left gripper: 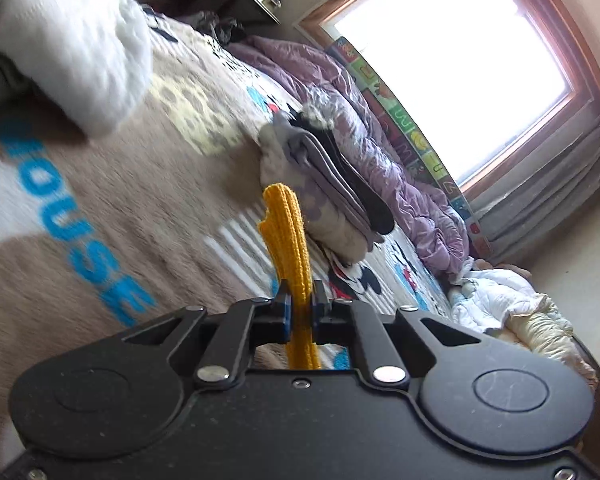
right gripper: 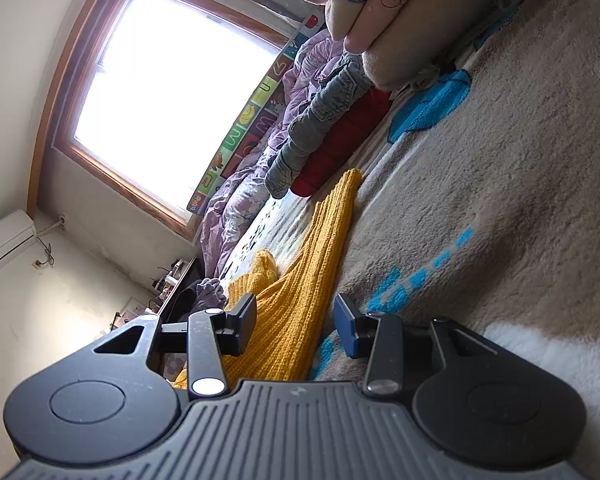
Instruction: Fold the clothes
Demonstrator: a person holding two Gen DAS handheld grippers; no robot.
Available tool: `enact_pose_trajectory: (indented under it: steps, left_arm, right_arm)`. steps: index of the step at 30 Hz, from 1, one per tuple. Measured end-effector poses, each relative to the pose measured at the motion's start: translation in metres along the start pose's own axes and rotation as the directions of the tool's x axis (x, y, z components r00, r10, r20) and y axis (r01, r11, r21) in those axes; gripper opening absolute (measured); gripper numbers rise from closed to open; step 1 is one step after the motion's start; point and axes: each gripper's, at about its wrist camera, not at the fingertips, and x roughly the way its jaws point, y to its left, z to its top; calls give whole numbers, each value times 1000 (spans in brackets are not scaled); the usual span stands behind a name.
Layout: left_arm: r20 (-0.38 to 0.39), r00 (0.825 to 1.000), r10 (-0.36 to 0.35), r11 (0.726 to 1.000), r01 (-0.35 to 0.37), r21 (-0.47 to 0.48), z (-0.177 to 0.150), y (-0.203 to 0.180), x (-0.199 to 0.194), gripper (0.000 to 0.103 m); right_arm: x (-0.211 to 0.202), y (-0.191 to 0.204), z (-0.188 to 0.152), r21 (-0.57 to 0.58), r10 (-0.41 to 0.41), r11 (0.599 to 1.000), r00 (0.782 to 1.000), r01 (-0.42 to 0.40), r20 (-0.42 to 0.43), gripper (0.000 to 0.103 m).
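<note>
Between left tongs (left gripper: 300, 300): yellow knit (left gripper: 286, 216), pinched tight.

Knit garment (right gripper: 300, 280): mustard yellow, ribbed. Blanket (left gripper: 160, 184): beige-brown plush with blue lettering and white stripes. Far quilt (left gripper: 380, 120): lilac, floral print. Folded stack (left gripper: 340, 184): grey, black, cream. Far right, red cushion (right gripper: 348, 136) under grey denim (right gripper: 320, 120).

yellow ribbed knit garment (left gripper: 288, 232): lower part hidden behind the black left gripper (left gripper: 300, 304) body. near brown plush blanket with blue letters (left gripper: 100, 208) motion-blurred, first letters unreadable. right wrist view: garment's (right gripper: 300, 292) near end hidden under the gripper housing; shelf clutter (right gripper: 168, 276) too small to identify.
</note>
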Motion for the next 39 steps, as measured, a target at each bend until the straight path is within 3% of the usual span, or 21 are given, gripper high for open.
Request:
enact_pose_trajectory:
  steps: [11,14,17,24,25,26,27,29,31,33,36,39]
  left_arm:
    - [7,995,103,994,-103,42,1,33,-26,6]
    - [-13,985,172,984,-172,52,-3,46,-19,6]
    - [-24,979,204,978,-202,43,-6,56,-17,13]
    - [61,951,303,951,-305,46,5,59,-36,21]
    - [82,944,321,944,-326,59,5,56,-38,24]
    - [104,940,325,940,-333,75,5,51,-41,35]
    - [127,936,327,936,-339,91,5,47,-44,55]
    - [176,929,327,930,-349,114,4,35,-49,63]
    - [196,930,313,924,-346,166,0,19,-49,65]
    - [183,950,253,930,-291,225,-6,2,-45,70]
    - [101,986,135,949,-158,273,-20,-17,-34,71]
    - [36,995,93,942,-100,319,-37,-32,-20,72]
  right_arm:
    - [0,4,-4,-26,-28,999,1000,28,5,43]
    - [0,6,-5,-35,-40,999,999,40,5,43]
    - [0,7,-6,-43,-51,998,999,51,6,43]
    - [-1,10,-8,-54,-65,996,998,66,8,42]
    - [-1,10,-8,-54,-67,996,998,67,7,42]
    - [-1,10,-8,-55,-68,996,998,68,7,42]
    - [-1,11,-8,-55,-69,996,998,70,6,42]
    - [-1,12,-9,-56,-75,996,997,75,3,42]
    - [0,12,-8,-56,-84,995,996,83,-2,42]
    - [1,12,-7,-46,-93,995,996,93,-10,42]
    - [3,13,-5,-28,-119,993,993,118,-25,41]
    - [10,18,1,-23,-156,988,986,155,-57,43]
